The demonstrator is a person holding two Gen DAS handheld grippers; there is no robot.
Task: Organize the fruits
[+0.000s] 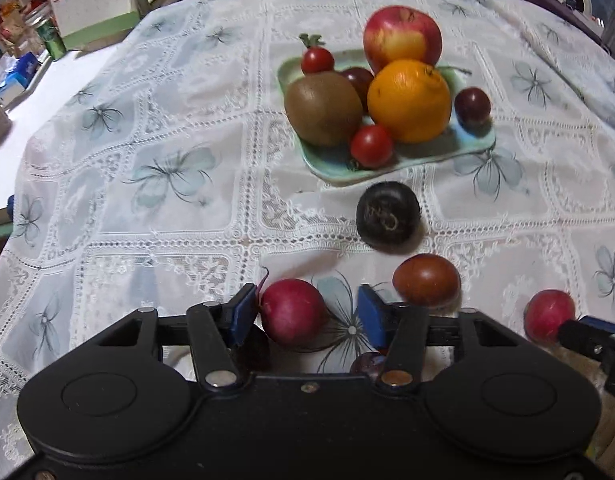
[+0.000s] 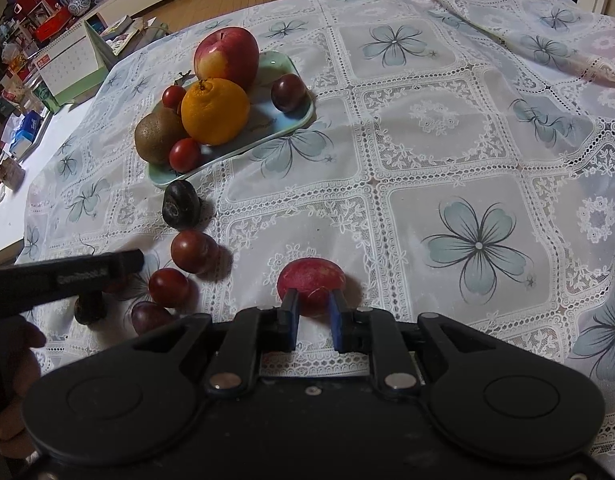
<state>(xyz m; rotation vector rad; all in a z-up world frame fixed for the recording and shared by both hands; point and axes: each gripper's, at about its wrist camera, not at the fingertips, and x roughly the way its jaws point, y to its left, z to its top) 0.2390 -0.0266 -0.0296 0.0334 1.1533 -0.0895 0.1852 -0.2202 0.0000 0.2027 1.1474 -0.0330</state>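
A pale green plate (image 1: 467, 148) (image 2: 267, 128) holds an apple (image 1: 403, 38), an orange (image 1: 409, 100), a kiwi (image 1: 321, 108), cherry tomatoes and dark plums. Loose on the cloth lie a black fruit (image 1: 388, 214) (image 2: 180, 204), a brown-red plum (image 1: 426, 279) (image 2: 193, 257) and other small fruits. My left gripper (image 1: 307, 314) is open, a red radish (image 1: 293, 311) lying between its fingers, close to the left pad. My right gripper (image 2: 313, 316) stands narrowly open around the near side of a second red radish (image 2: 311, 282) (image 1: 549, 314); whether the pads touch it is unclear.
A lace tablecloth with blue flowers (image 2: 479, 244) covers the table. A desk calendar (image 1: 93, 0) and clutter stand at the far left edge. A red fruit (image 2: 168, 287) and a purple one (image 2: 149, 316) lie by the left gripper's body (image 2: 63, 276).
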